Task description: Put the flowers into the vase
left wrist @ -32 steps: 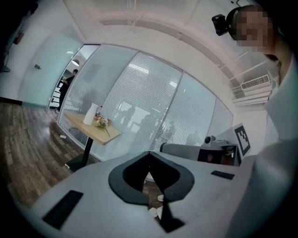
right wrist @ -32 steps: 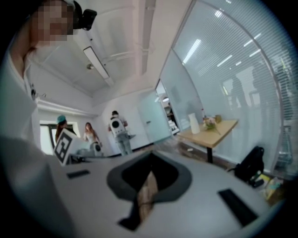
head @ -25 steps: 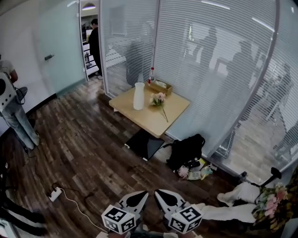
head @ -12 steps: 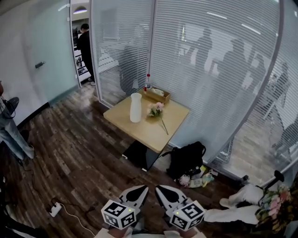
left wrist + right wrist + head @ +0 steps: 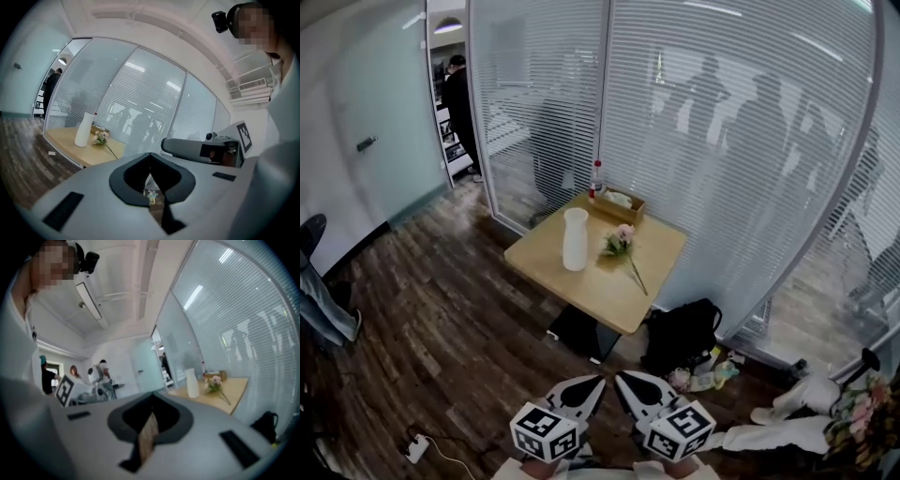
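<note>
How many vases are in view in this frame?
1. The white vase stands upright on the wooden table, beside the flowers lying there. No other shows, though clutter by the black bag on the floor may hide things.

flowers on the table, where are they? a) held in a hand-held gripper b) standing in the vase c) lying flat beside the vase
C: the flowers lie flat on the table just right of the upright vase, not in it.
</note>
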The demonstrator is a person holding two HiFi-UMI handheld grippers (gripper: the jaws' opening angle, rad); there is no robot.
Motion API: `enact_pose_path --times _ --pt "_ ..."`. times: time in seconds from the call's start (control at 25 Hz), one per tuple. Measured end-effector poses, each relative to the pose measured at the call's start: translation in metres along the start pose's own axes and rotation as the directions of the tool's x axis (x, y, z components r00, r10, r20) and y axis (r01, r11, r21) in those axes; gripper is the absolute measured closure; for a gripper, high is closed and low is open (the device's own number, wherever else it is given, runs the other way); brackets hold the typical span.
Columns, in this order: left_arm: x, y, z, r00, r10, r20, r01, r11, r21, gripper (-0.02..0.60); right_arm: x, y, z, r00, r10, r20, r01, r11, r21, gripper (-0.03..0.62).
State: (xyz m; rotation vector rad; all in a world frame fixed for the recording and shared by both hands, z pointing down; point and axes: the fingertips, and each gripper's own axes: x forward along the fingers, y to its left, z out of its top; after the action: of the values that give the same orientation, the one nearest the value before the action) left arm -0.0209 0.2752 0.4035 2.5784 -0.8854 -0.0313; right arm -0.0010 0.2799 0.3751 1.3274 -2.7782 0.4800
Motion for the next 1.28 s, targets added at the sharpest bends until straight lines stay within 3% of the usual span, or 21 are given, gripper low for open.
enact_pose_path --times 0.52,0.84,1.28 --pt "0.040 0.036 -0.002 0.998 -0.027 -0.054 0.025 0.999 -0.045 0.572 0.034 -0.042 -0.005 0.998 -0.040 -0.043 0.043 0.997 0.058 0.582" --pt "0.068 0.073 0.009 0.999 0.018 -0.047 -0.020 0.999 -0.049 0.572 0.069 -0.073 0.004 0.999 -0.005 -0.040 0.008 0.998 0.067 0.582" --pt "0.159 0.136 0.045 0.998 0.033 -0.046 -0.034 0.999 -0.028 0.572 0.141 -0.165 0.041 1.000 0.019 -0.026 -0.017 0.997 0.072 0.582"
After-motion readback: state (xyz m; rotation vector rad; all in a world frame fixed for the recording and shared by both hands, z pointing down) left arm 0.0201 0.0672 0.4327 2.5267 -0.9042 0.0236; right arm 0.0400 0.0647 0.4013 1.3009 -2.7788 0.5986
